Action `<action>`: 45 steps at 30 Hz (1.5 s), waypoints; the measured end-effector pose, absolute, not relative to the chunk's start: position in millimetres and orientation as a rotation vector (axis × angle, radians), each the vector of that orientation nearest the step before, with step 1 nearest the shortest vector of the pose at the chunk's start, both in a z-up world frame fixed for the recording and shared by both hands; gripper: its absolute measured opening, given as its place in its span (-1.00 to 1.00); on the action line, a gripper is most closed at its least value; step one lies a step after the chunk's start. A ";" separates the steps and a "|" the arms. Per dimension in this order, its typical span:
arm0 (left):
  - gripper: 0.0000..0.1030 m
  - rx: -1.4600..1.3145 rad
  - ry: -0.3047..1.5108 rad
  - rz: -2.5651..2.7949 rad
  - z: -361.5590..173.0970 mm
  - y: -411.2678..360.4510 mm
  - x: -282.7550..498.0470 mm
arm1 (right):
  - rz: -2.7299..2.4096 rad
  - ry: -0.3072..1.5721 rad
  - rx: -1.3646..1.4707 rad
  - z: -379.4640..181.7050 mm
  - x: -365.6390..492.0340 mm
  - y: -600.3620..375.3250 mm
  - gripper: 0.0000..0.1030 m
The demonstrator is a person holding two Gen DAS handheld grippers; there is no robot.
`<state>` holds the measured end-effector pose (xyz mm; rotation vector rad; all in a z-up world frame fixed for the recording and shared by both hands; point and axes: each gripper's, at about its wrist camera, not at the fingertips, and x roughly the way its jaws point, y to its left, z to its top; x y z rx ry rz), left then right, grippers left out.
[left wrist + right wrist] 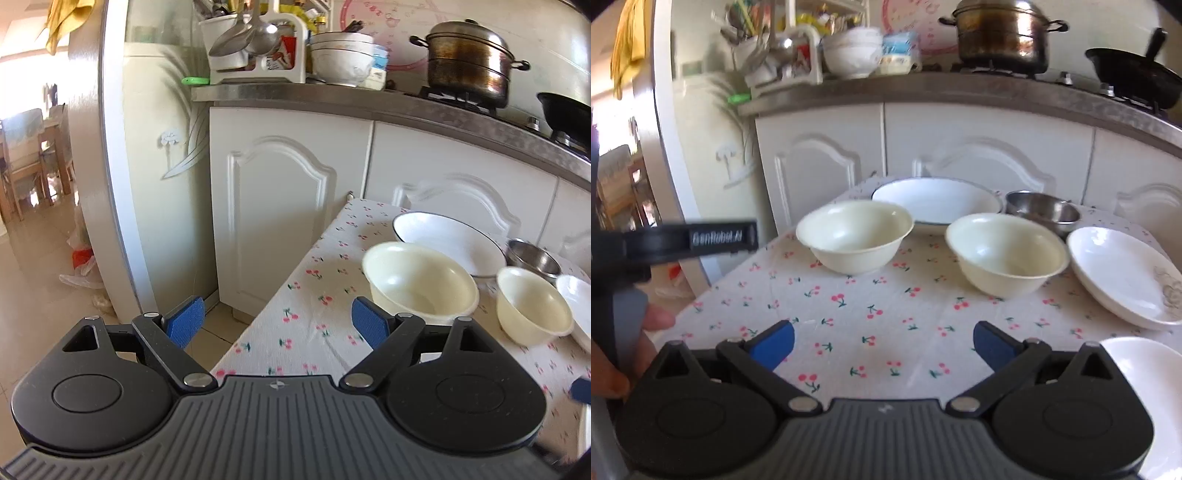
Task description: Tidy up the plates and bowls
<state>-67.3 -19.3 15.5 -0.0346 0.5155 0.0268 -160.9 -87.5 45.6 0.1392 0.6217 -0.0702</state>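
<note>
Two cream bowls sit on the cherry-print tablecloth (849,321): a left one (855,234) (421,282) and a right one (1006,251) (533,304). Behind them stand a wide white bowl with a dark rim (938,203) (448,242) and a small steel bowl (1043,212) (532,256). A white flower-print plate (1126,275) lies at the right, and another white dish (1145,398) at the near right. My left gripper (277,319) hangs open over the table's left edge, empty. My right gripper (882,341) is open above the cloth, short of the bowls.
White cabinets rise behind the table, under a counter (960,92) with stacked bowls (853,55), a utensil rack, a steamer pot (1003,35) and a black wok (1134,77). A fridge (166,155) stands at the left. In the right wrist view, a hand (646,325) holds the other gripper's body (690,240).
</note>
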 end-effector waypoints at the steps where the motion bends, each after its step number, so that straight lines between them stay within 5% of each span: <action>1: 1.00 -0.028 0.520 0.023 16.3 -20.2 -72.6 | -0.069 0.610 0.155 49.9 -168.1 -90.8 0.99; 45: 1.00 0.192 0.483 -0.309 94.8 -70.5 -236.4 | -0.434 0.410 0.225 127.5 -343.4 -143.4 0.99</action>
